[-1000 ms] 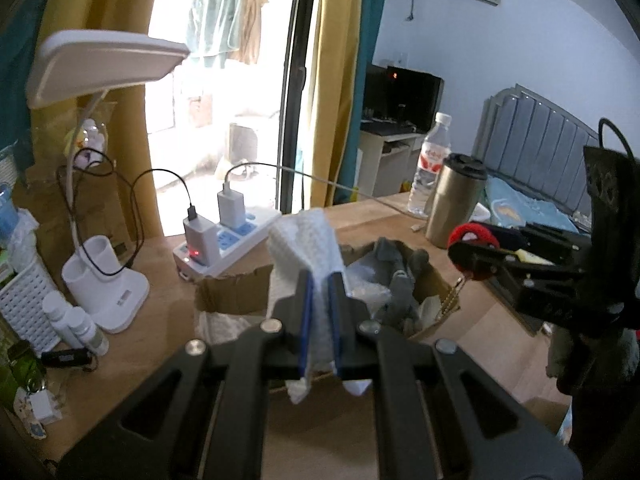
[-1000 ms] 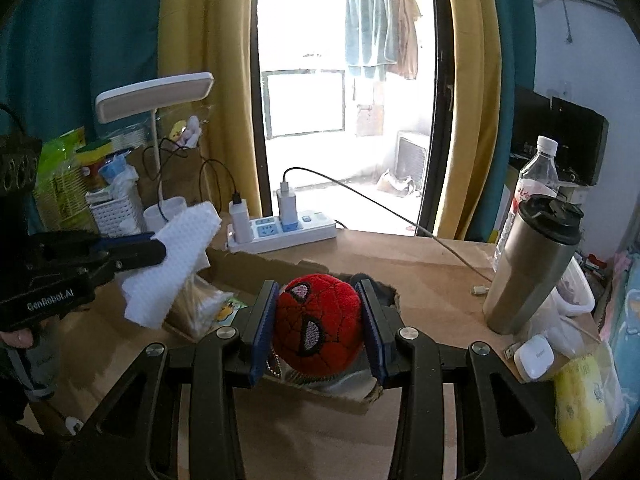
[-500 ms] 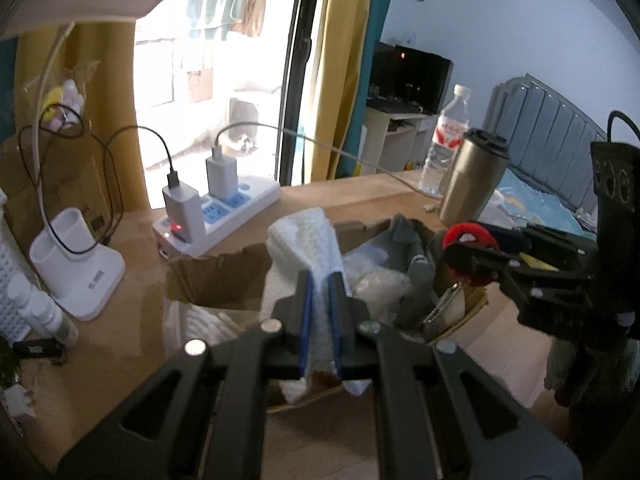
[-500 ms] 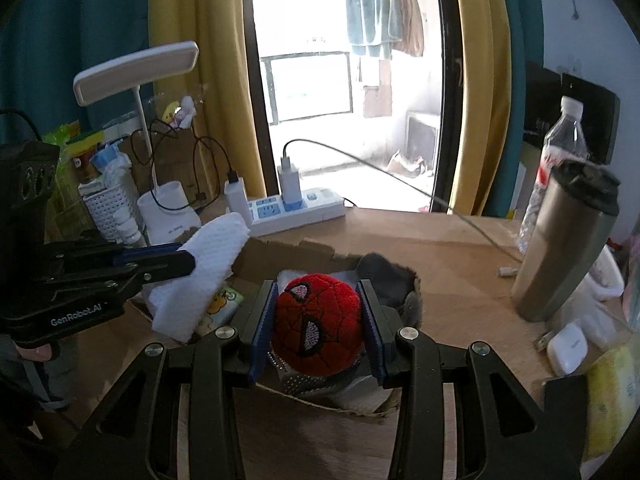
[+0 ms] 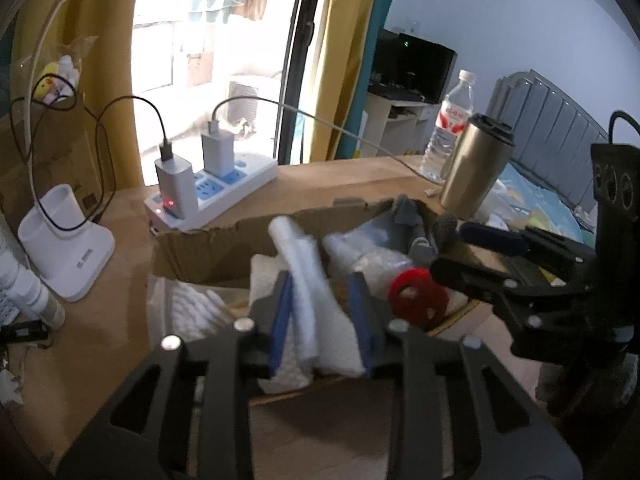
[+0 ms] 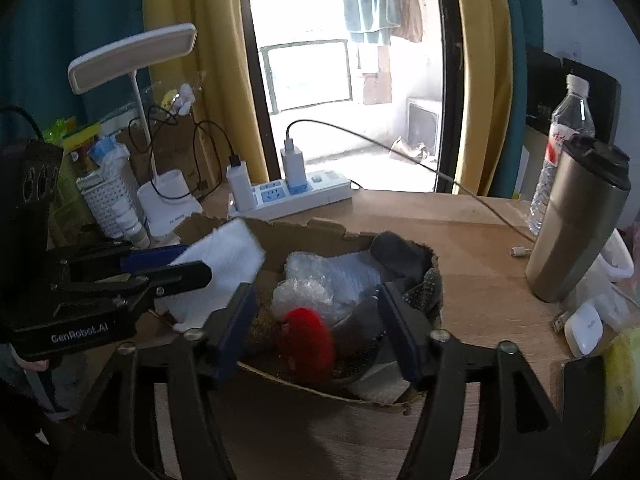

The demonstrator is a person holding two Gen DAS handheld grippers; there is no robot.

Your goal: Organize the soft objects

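We find the release step in hand: both claws hang over the open cardboard box (image 6: 320, 236) on the worktop (image 6: 480, 240) and both sets of jaws are opening. Nearest in the left wrist view, the left claw (image 5: 322, 316) has its blue pads parting with the white cloth (image 5: 308, 292) between them; it shows motion blur and looks loose, its lower end already down among the other white cloths in the box. In the right wrist view, the right claw (image 6: 316, 328) stands spread, and the red plush (image 6: 306, 338) sits blurred between the jaws, clear of both pads, on the box contents. We judge both items as good as delivered. The next move calls for lifting each claw straight up and clear, so neither pad drags a soft piece back out, then seeking further loose items. As to the views, only the left one shows the cloth's lower end inside the box. Only the right one shows the gap on each side of the plush and, further off, the white basket (image 6: 108, 204) and lamp (image 6: 132, 56). The steel tumbler (image 6: 576, 224) stands beyond the box in both.
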